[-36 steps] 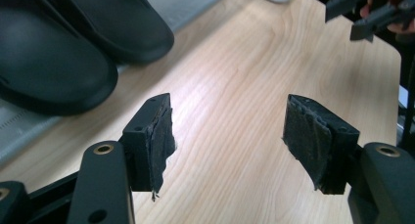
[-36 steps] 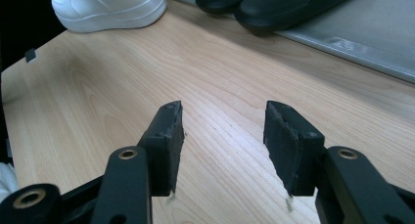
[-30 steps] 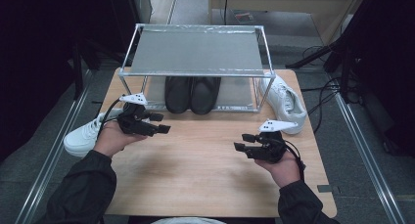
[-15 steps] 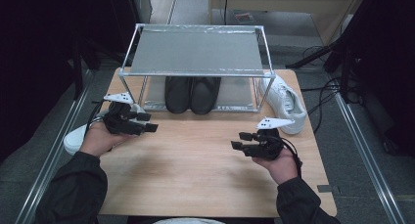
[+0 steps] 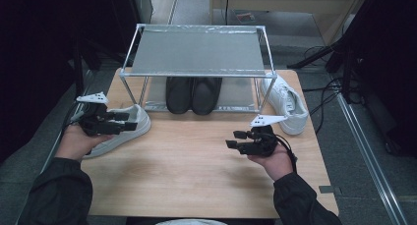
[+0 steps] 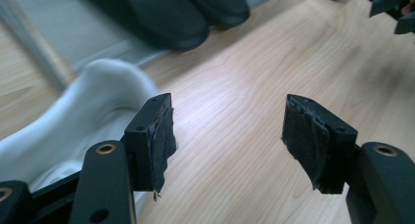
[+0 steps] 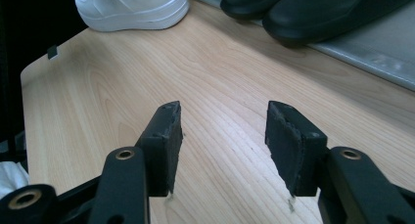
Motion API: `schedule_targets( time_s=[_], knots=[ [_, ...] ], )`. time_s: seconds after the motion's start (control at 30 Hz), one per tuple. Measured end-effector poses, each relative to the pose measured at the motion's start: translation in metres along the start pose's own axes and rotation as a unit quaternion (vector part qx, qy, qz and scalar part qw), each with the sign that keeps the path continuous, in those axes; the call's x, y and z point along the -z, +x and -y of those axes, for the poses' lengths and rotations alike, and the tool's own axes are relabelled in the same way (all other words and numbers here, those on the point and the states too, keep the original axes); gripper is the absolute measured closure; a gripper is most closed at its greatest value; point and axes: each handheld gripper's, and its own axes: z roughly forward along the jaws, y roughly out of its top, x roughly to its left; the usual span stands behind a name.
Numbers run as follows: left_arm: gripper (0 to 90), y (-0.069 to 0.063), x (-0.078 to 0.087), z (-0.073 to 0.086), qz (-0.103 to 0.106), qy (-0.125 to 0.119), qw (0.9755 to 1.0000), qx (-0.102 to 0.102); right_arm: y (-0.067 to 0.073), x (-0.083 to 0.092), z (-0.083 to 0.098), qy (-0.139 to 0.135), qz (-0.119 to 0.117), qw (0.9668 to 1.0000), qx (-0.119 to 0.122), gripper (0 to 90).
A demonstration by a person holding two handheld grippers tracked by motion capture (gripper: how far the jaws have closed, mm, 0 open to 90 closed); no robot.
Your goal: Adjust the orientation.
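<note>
High view: left gripper over table edge.

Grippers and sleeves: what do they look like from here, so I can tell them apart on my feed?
The left gripper and right gripper are alike: black bodies, a grey three-cornered plate on top, brass-ringed screw holes, blocky jaws faced with frayed black pads. A black cable trails from the right one. Both forearms wear dark long sleeves.
</note>
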Motion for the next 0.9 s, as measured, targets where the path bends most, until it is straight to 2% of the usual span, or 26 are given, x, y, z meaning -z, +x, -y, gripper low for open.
schedule_targets(
  time_s=[0.2, 0.43, 0.6, 0.63, 0.7, 0.77, 0.9],
  knots=[
    [37.3, 0.015, 0.015, 0.009, -0.016, -0.014, 0.9997, 0.011, 0.001, -0.005, -0.003, 0.005, -0.001, 1.0000, 0.004, 49.1],
    [37.7, 0.038, 0.020, 0.017, -0.030, -0.017, 0.9992, 0.022, 0.000, -0.009, -0.003, 0.011, 0.005, 0.9999, -0.002, 47.2],
    [37.7, 0.049, 0.015, 0.023, -0.031, -0.008, 0.9994, 0.012, 0.001, -0.008, -0.002, 0.012, 0.009, 0.9999, -0.005, 47.2],
    [38.9, 0.055, 0.012, 0.028, -0.029, -0.004, 0.9994, 0.018, 0.001, -0.007, -0.002, 0.013, 0.011, 0.9998, -0.004, 47.2],
    [40.1, 0.059, 0.011, 0.030, -0.027, -0.002, 0.9994, 0.022, 0.001, -0.007, -0.001, 0.013, 0.011, 0.9998, -0.003, 47.2],
    [45.0, 0.066, 0.004, 0.036, -0.021, 0.004, 0.9994, 0.028, 0.002, -0.005, 0.000, 0.012, 0.017, 0.9998, -0.002, 47.2],
    [48.9, 0.071, -0.004, 0.044, -0.021, 0.020, 0.9991, 0.029, 0.002, -0.003, 0.001, 0.013, 0.022, 0.9997, 0.000, 47.2]
  ],
)
